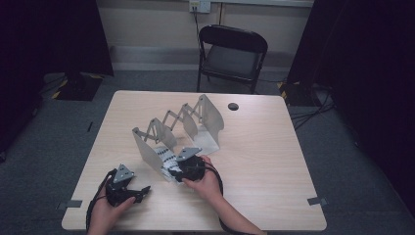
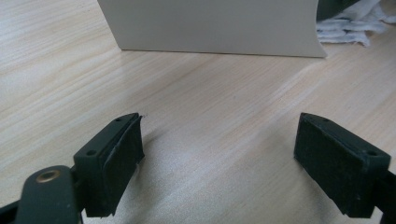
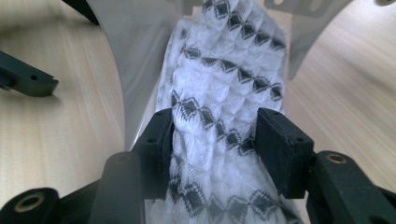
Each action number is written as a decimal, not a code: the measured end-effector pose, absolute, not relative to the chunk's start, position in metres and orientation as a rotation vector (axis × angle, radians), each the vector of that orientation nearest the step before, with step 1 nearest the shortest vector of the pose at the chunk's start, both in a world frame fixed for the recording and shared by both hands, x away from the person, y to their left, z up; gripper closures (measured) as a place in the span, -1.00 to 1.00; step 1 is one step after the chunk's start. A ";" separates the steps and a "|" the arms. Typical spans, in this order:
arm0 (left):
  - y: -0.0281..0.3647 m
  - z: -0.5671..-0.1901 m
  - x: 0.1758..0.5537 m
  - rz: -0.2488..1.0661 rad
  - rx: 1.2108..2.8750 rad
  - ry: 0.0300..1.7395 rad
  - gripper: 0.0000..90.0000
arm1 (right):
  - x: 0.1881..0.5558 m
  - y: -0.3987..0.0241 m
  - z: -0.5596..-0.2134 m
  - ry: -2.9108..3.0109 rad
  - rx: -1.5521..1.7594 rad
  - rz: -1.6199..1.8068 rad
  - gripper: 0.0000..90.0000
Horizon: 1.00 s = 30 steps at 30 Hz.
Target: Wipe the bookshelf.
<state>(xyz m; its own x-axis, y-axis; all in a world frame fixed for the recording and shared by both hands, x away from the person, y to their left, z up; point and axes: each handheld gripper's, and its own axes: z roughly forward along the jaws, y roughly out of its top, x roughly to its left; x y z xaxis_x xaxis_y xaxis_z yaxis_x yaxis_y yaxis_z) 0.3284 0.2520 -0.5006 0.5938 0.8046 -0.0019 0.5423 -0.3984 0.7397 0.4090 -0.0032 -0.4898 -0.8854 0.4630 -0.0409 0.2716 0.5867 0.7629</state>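
My right claw (image 3: 212,144) stands half open around the cloth (image 3: 224,84), which lies inside the rack (image 1: 147,149), at its near end. It looks soft, light and floppy; I'd pinch a bunched fold.

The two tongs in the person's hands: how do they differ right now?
The left tongs stand wide open over bare table with nothing between them; the right tongs have a white, black-patterned cloth between their pads. The left tongs sit apart from the metal folding rack; the right tongs reach in between its plates. Both have black pads and a grey three-cornered plate on top.
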 end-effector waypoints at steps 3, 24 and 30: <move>0.252 -0.501 0.328 0.467 2.102 1.064 -0.66 | 0.409 -0.001 -0.494 2.578 0.600 1.180 0.10; 0.252 -0.501 0.328 0.468 2.102 1.064 -0.66 | 0.397 -0.022 -0.487 2.618 0.594 1.054 0.70; 0.252 -0.501 0.328 0.467 2.102 1.064 -0.66 | 0.397 -0.031 -0.484 2.625 0.636 1.048 0.77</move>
<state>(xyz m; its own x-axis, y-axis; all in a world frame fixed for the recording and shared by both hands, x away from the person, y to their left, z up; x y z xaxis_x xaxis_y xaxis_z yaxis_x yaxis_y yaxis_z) 0.3284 0.2519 -0.5006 0.5933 0.8050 -0.0025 0.5427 -0.3977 0.7398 0.3965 -0.0314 -0.4837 -0.8752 0.4797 -0.0630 0.3044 0.6472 0.6989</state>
